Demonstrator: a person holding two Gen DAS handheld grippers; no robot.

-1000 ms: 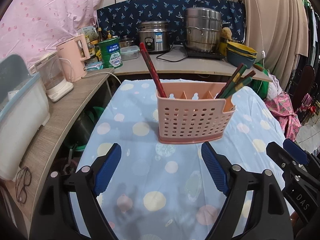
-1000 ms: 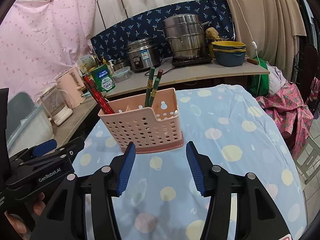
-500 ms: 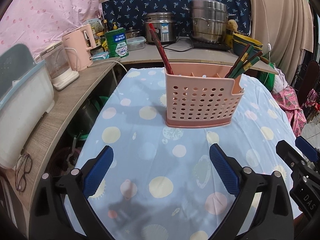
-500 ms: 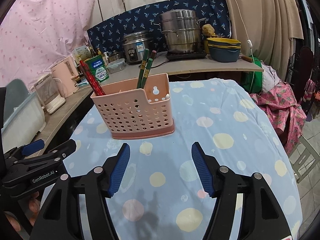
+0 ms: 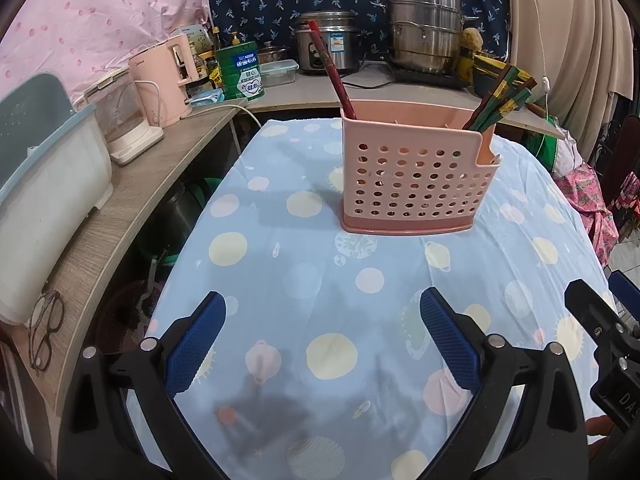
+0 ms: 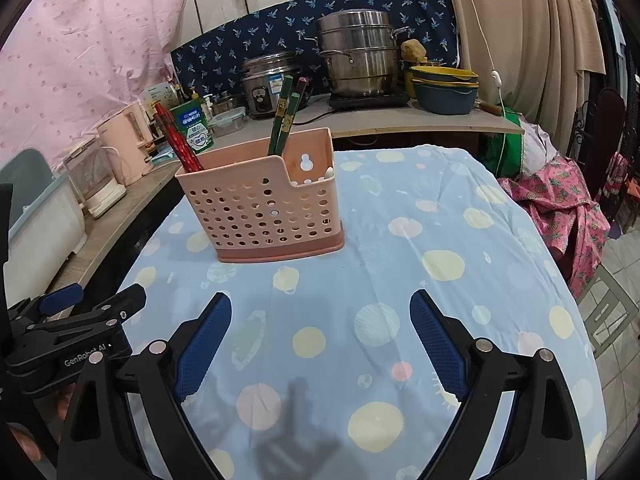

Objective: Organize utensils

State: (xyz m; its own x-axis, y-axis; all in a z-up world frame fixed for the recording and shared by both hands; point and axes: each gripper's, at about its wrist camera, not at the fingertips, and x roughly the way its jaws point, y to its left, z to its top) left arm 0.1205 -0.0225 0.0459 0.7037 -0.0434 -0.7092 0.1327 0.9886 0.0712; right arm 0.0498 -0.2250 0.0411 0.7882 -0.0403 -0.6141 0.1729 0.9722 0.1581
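A pink perforated utensil holder [image 5: 416,176] [image 6: 260,204] stands upright on the blue spotted tablecloth [image 5: 304,264] [image 6: 400,248]. Red chopsticks [image 5: 332,68] [image 6: 176,140] lean out of its left end. Green chopsticks [image 5: 500,96] [image 6: 284,116] stick out of a compartment near its right end. My left gripper [image 5: 322,300] hangs wide open over the cloth, short of the holder, with nothing between its fingers. My right gripper [image 6: 320,300] is beside it, jaws opening, also with nothing between them.
A wooden counter [image 5: 120,216] runs along the left with a white bin [image 5: 44,200], pink kettle [image 5: 164,80] and glasses [image 5: 44,332]. The back counter carries a rice cooker [image 6: 272,84], steamer pot [image 6: 356,56] and bowls [image 6: 444,88]. Pink cloth [image 6: 560,200] lies to the right.
Both grippers have pulled back from the holder and sunk a little toward the cloth. Both pairs of jaws have spread wider, the right one the most.
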